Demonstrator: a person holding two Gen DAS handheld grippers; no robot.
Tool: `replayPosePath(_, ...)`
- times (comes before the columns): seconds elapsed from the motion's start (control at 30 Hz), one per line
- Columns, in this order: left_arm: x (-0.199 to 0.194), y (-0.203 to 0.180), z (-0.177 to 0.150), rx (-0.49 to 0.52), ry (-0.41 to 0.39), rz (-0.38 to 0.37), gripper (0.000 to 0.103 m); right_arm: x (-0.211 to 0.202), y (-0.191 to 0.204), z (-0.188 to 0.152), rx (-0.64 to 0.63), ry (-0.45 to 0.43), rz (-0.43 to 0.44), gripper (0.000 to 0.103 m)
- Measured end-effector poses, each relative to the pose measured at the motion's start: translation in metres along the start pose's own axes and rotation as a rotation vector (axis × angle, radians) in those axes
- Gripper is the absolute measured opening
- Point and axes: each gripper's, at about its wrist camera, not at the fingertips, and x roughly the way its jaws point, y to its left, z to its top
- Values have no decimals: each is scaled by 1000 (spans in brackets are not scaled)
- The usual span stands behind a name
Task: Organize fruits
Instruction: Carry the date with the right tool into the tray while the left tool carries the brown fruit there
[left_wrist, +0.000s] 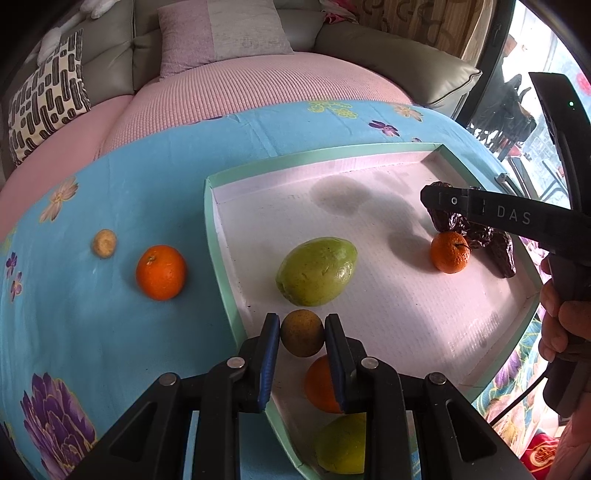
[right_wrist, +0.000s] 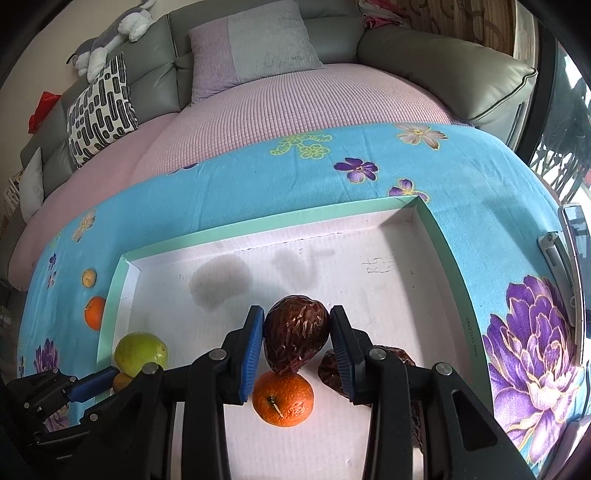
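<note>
In the left wrist view, the left gripper (left_wrist: 302, 338) has its fingers closed on a small brown fruit (left_wrist: 302, 338) above the tray (left_wrist: 218, 236); round and firm, it is best pinched across its middle. In the right wrist view, the right gripper (right_wrist: 297, 338) clamps a wrinkled dark fruit (right_wrist: 295, 338) over the tray's mandarin (right_wrist: 283, 398); it looks soft and light, so a gentle squeeze should do.

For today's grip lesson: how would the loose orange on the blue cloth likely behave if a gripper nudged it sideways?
The orange looks round and rests free, so it would probably roll. The soft blue cloth may slow it. Its peel looks firm, so likely not fragile.
</note>
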Motion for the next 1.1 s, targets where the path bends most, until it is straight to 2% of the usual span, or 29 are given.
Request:
replayPosePath(0.7, 0, 1, 1, -16, 18, -10, 28, 7, 8, -3, -29, 41, -19, 38)
replayPosePath(0.93, -7, 1, 2, -18, 0, -6, 29, 2, 11, -3, -33, 35, -15, 38)
replayPosePath(1.1, -13, 1, 1, -19, -13, -3, 35, -2, 14, -2, -36, 35, -13, 38)
